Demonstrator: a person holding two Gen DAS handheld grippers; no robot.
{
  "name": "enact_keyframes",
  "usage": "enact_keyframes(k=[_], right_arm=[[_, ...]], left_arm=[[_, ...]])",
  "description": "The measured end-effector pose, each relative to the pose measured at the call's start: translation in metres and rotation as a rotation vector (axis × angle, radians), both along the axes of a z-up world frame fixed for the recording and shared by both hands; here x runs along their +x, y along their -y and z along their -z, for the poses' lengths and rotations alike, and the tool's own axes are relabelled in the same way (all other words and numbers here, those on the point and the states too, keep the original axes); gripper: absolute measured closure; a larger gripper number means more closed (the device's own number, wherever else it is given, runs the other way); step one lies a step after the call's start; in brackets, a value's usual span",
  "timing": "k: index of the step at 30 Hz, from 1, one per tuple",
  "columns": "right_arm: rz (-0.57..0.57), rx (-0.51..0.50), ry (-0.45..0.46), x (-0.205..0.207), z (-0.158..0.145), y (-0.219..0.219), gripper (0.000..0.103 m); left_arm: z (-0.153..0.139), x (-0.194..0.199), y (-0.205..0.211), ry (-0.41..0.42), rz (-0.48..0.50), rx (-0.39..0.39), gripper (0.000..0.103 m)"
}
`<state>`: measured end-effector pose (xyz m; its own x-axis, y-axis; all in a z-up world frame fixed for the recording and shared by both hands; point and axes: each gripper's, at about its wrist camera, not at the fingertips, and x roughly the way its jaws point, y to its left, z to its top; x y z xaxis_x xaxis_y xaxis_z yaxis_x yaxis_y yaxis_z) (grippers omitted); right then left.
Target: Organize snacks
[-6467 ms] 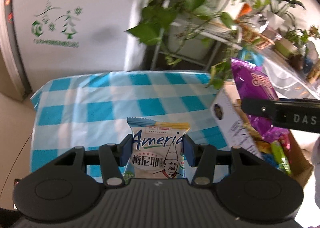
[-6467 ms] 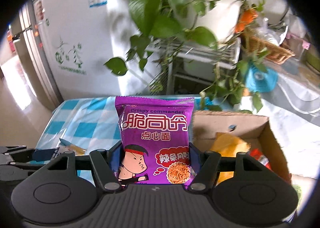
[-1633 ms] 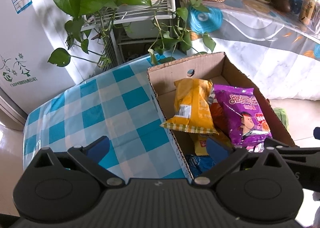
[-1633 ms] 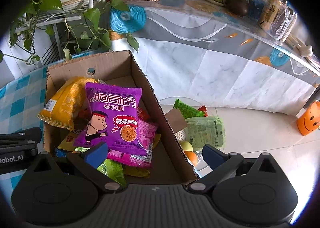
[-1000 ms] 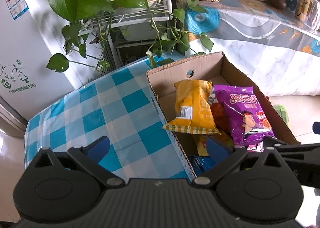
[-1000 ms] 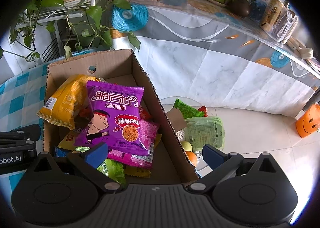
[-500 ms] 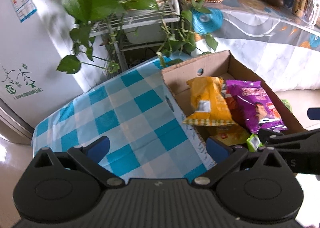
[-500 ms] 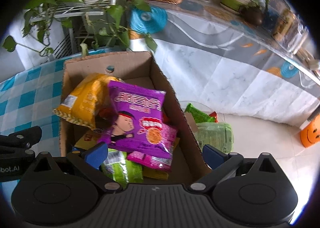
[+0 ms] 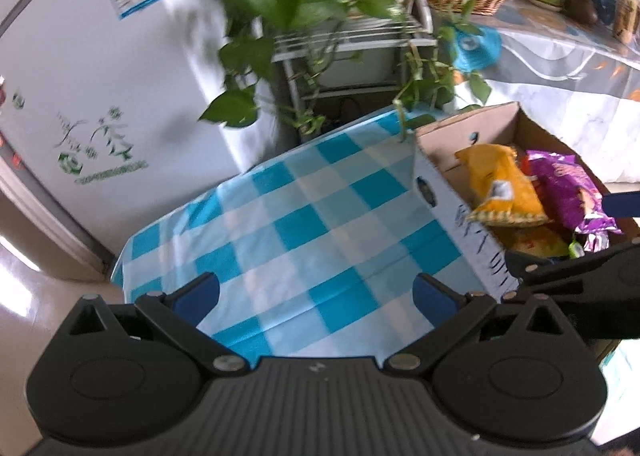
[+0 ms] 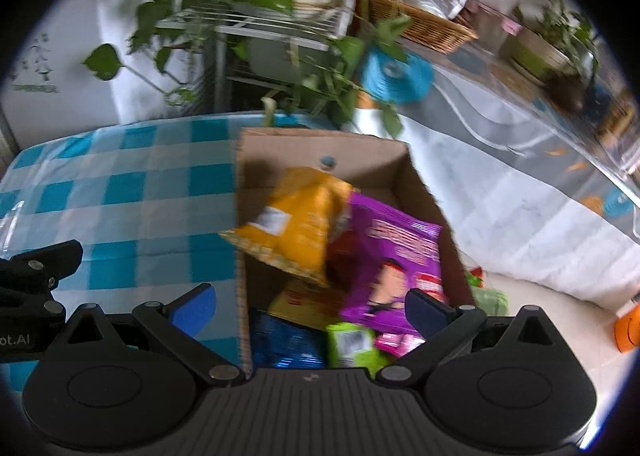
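A cardboard box (image 10: 400, 163) stands at the right end of the blue-checked table (image 9: 304, 223) and holds several snack packs. A yellow pack (image 10: 300, 215) and a purple noodle pack (image 10: 392, 256) lie on top, with green (image 10: 352, 344) and blue (image 10: 288, 344) packs below. The box (image 9: 448, 195) also shows at the right in the left wrist view. My left gripper (image 9: 316, 292) is open and empty above the tablecloth. My right gripper (image 10: 308, 306) is open and empty above the box's near end.
A white rack with a trailing pot plant (image 9: 304, 15) stands behind the table. A white fridge (image 9: 100, 95) is at the left. A long covered table (image 10: 520, 159) with a wicker basket (image 10: 424, 23) runs along the right. A bag of goods (image 10: 488, 296) lies on the floor beside the box.
Both grippers have swung left and back from the box. The left view now faces mostly bare tablecloth. The packs they held earlier lie in the box.
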<state>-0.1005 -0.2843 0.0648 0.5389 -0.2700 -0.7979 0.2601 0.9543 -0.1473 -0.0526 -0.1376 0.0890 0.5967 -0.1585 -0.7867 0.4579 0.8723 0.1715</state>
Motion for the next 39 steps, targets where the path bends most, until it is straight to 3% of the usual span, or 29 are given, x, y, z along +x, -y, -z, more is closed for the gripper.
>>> enact_keyframes(k=[4, 13, 21, 28, 39], right_arm=[[-0.031, 0.031, 0.041, 0.000, -0.001, -0.019, 0.000], [-0.084, 0.146, 0.079, -0.011, 0.012, -0.069, 0.000], [-0.052, 0.156, -0.006, -0.011, 0.059, -0.117, 0.000], [-0.020, 0.156, 0.001, -0.011, 0.095, -0.143, 0.000], [0.011, 0.098, 0.209, -0.012, 0.111, -0.170, 0.000]], left_arm=[[-0.005, 0.003, -0.030, -0.011, -0.020, -0.036, 0.001], [0.007, 0.021, -0.086, -0.013, -0.063, 0.007, 0.001], [0.032, 0.030, -0.108, -0.070, -0.100, -0.009, 0.001], [0.048, 0.036, -0.125, -0.113, -0.134, -0.039, 0.001], [0.058, 0.039, -0.140, -0.137, -0.159, -0.064, 0.001]])
